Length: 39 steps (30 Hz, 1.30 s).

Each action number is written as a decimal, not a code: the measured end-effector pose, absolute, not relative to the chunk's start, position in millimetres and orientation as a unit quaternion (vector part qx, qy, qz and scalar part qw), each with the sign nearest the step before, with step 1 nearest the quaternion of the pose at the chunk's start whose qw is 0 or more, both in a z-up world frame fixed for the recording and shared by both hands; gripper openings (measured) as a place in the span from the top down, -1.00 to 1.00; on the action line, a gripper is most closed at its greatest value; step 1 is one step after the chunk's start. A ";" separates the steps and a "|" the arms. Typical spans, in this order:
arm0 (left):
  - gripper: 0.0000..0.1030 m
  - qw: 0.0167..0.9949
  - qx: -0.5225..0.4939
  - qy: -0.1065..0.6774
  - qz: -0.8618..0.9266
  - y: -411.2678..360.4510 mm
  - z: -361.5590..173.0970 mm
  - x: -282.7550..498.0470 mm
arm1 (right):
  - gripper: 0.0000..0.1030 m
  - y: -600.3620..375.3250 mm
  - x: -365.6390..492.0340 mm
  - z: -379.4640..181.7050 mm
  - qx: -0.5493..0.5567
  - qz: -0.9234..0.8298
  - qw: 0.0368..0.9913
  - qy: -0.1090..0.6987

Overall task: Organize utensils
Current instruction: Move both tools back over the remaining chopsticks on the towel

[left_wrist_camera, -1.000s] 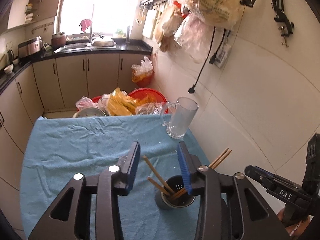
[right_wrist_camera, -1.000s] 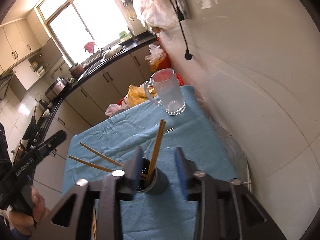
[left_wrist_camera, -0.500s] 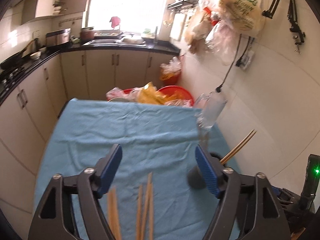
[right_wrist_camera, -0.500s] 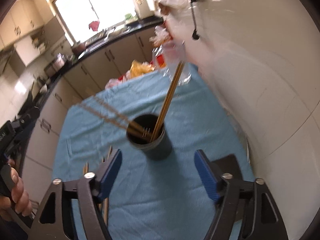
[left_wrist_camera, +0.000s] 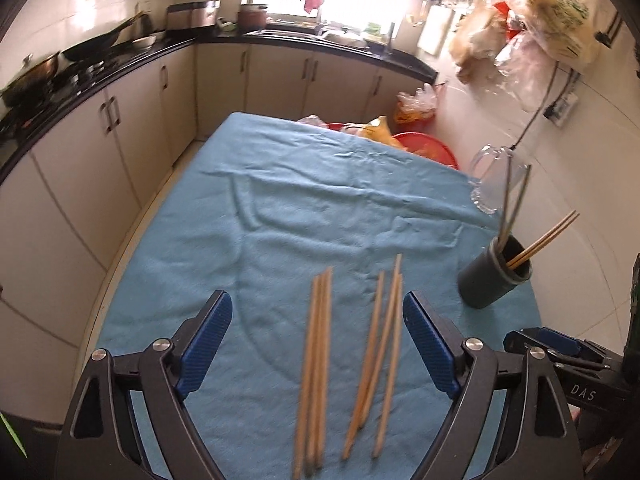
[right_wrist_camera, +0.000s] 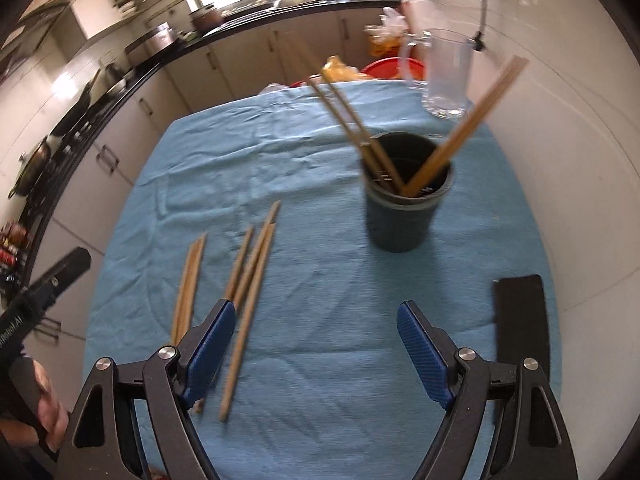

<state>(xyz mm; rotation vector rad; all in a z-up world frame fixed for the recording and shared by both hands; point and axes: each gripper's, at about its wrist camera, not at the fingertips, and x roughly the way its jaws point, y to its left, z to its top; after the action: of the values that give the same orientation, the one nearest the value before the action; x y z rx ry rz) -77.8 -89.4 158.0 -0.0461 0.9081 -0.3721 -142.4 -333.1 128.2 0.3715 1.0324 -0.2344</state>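
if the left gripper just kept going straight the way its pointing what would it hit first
Most likely the loose wooden chopsticks lying on the blue cloth, which sit right between the open left gripper fingers. The dark cylindrical holder stands off to the right of that line. Depth is hard to judge through the fisheye.

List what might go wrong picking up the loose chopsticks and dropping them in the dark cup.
1. The loose chopsticks lie crossed and touching on the wrinkled blue cloth, so a grab may drag several or snag the cloth.
2. Chopsticks already lean outward in the dark cup; bumping them might tip it.
3. The glass mug stands just behind the cup and may get knocked.
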 end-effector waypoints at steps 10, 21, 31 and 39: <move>-0.67 0.881 -0.028 0.445 -0.155 -51.1 158.8 -85.9 | -0.68 -290.1 -123.5 118.1 0.168 -0.066 0.842 0.508; -0.67 0.877 -0.011 0.456 -0.150 -34.7 157.7 -85.5 | -0.68 -268.1 -113.9 110.6 0.190 -0.047 0.840 0.506; -0.67 0.844 -0.014 0.505 -0.177 -35.0 122.4 -65.6 | -0.68 -275.5 -129.1 114.6 0.198 -0.070 0.842 0.497; -0.03 0.806 0.008 0.542 -0.239 -83.0 88.2 -50.0 | -0.68 -294.5 -147.6 116.6 0.202 -0.087 0.844 0.489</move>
<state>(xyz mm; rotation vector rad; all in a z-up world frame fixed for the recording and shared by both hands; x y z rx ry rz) -50.0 -83.0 88.2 0.0161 1.1602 -0.5126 -147.6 -294.5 116.6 0.4270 1.0327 -0.1840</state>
